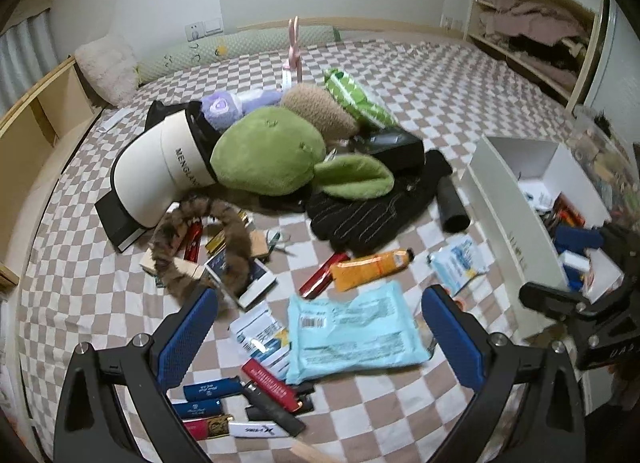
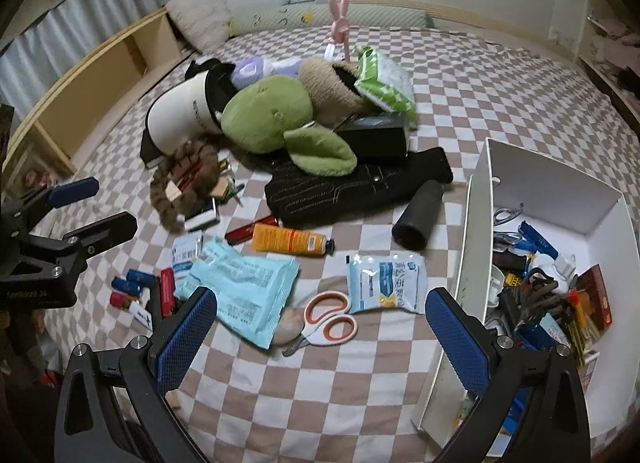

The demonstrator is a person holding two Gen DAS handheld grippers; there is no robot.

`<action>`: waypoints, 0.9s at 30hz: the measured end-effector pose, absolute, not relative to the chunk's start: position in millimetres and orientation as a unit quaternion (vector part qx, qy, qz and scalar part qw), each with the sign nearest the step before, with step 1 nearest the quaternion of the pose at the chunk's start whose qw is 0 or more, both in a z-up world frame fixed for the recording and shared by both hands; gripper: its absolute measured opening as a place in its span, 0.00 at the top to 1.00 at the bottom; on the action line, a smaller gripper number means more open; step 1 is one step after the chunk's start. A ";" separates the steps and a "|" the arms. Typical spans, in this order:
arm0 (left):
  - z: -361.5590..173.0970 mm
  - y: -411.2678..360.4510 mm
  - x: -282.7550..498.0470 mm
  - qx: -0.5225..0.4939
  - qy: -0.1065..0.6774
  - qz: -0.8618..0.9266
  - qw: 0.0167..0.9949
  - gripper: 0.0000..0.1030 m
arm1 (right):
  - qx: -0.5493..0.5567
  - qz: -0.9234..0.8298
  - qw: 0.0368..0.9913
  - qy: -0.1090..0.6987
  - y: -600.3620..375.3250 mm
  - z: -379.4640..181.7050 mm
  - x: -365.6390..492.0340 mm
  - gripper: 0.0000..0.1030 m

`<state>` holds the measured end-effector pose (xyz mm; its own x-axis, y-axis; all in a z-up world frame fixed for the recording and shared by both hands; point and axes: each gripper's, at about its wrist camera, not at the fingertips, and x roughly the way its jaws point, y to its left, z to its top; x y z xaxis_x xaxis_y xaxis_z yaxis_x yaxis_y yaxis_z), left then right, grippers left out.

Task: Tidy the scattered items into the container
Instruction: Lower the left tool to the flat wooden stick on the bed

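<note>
Both of your grippers hang above a bed with a brown-and-white checked cover, and both are spread wide and empty. Your left gripper hovers over a pale blue packet, with a cluster of lighters just nearer to you. Your right gripper is over orange-handled scissors, which lie between the blue packet and a small white-and-blue sachet. To your right, the white container already holds many small things. Further out lie an orange tube, a dark cylinder and a black glove. Beyond them a heap holds a green plush toy and a white cap.
</note>
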<state>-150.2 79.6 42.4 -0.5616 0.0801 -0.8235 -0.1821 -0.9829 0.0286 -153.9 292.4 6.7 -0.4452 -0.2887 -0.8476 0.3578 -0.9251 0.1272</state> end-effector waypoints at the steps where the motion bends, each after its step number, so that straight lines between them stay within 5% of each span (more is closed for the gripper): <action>1: 38.9 77.6 -148.9 -0.466 0.058 0.879 0.075 0.01 | 0.493 -0.848 0.191 0.042 290.7 4.8 -153.1 0.00; 27: -41.7 74.9 -75.4 -0.525 0.174 0.799 0.237 0.00 | 0.535 -0.803 0.233 0.122 260.7 -45.2 -141.4 0.00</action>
